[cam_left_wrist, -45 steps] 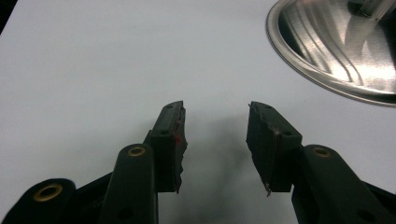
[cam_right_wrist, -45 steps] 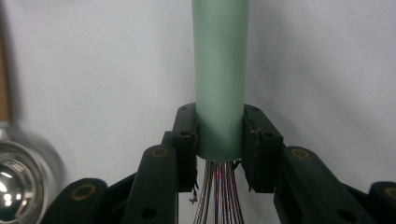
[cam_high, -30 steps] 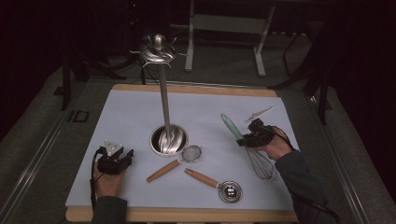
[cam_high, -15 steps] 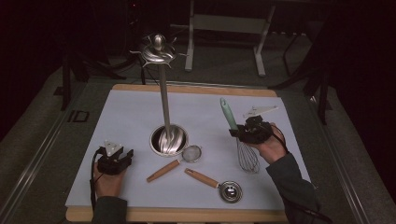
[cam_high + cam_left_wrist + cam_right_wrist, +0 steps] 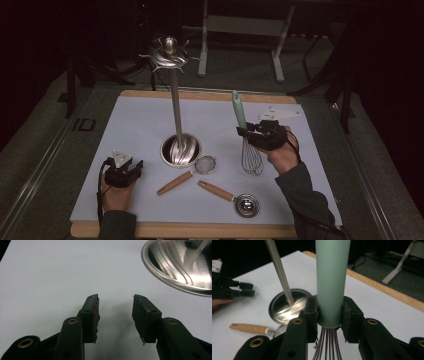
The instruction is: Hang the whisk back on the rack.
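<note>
The right gripper [image 5: 248,131] clamps the whisk [image 5: 245,135] upright off the table [image 5: 140,120] by its green handle — likely bound for the hanging stand [image 5: 176,100] — left gripper [image 5: 115,315] gapes empty.

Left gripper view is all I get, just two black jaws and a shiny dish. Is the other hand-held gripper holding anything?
Observer: Yes, the right hand-held gripper is clamped on a whisk's green handle.
Operator: Is the whisk lying flat?
Observer: No, it is upright, handle up and wires hanging down.
Operator: What's my shiny dish?
Observer: It's the round base of a tall metal stand, with a pole rising to a hooked top.
</note>
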Tool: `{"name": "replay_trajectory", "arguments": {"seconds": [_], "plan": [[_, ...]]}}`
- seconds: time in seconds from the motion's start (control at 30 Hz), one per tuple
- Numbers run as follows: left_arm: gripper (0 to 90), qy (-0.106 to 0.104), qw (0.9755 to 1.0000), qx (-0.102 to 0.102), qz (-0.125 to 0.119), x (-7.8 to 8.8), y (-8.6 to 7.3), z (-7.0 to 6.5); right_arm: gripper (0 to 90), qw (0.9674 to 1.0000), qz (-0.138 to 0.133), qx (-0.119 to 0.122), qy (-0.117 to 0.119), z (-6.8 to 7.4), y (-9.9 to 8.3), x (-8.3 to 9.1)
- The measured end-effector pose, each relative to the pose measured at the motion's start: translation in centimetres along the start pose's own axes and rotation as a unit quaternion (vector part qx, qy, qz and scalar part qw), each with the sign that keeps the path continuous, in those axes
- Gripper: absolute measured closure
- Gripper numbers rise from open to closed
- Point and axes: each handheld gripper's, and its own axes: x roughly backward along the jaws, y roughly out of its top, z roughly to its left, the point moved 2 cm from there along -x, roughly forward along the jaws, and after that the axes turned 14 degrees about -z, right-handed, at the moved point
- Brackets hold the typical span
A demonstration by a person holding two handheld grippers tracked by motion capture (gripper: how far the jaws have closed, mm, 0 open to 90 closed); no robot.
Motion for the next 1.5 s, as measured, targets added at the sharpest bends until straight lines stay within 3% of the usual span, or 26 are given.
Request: {"name": "replay_trajectory", "arguments": {"seconds": [0.23, 0.47, 1.13, 1.5], "plan": [[56.7, -0.001, 1.0, -0.001, 0.0, 0.0, 0.0, 0.0, 69.6, 0.9989, -0.044, 0.011, 0.007, 1.4, 1.6, -0.5], [56.6, -0.001, 1.0, 0.002, -0.002, 0.0, 0.0, 0.0, 69.6, 0.9974, -0.07, 0.013, 0.016, 2.7, 2.7, -0.8], [57.5, -0.001, 1.0, 0.003, -0.005, 0.1, 0.0, 0.0, 69.6, 0.9925, -0.117, 0.018, 0.031, 4.2, 4.8, -0.3], [57.2, -0.001, 1.0, 0.004, -0.005, 0.1, 0.0, 0.0, 69.6, 0.9907, -0.124, 0.026, 0.051, 5.0, 5.7, -0.3]]}}
